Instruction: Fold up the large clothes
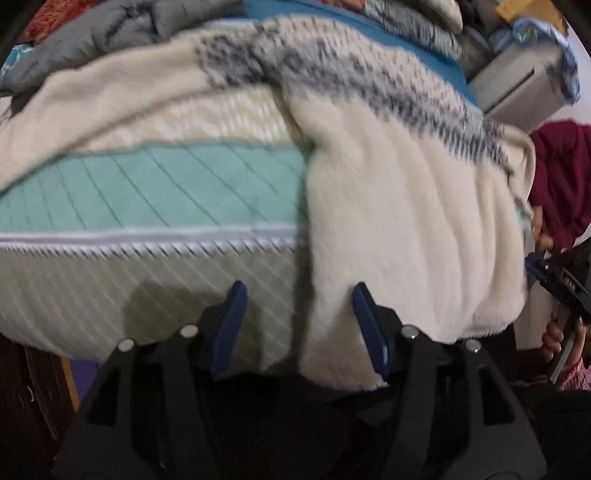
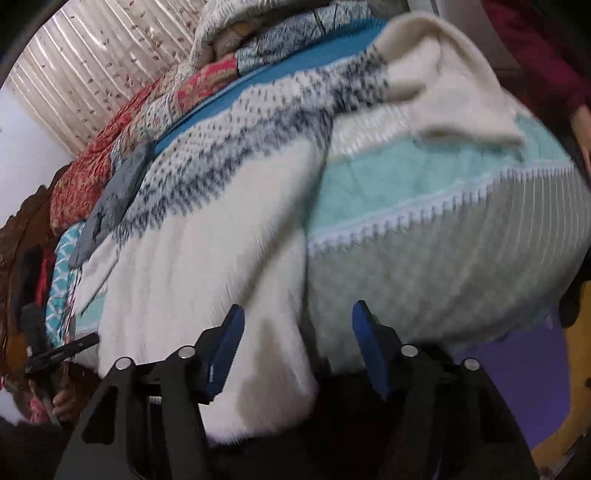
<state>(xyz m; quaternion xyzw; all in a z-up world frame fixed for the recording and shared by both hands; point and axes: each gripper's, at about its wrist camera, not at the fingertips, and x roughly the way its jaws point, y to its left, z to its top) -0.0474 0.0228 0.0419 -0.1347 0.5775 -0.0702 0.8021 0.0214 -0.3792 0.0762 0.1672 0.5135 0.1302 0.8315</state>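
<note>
Two grippers, both spread wide, facing one sweater on a bed.

The left gripper (image 1: 297, 325) and right gripper (image 2: 297, 345) hold nothing, blue-padded fingers (image 1: 229, 325) apart. One cream knitted sweater with a grey patterned band (image 1: 399, 206) lies draped over the striped mint, white and beige quilted bedspread (image 1: 155, 192). One grey garment (image 1: 92, 33) sits beyond the sweater.

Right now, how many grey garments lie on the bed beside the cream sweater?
1: a grey garment lies crumpled at the far edge of the cream sweater, near the red quilt. Others may be hidden in the pile.
</note>
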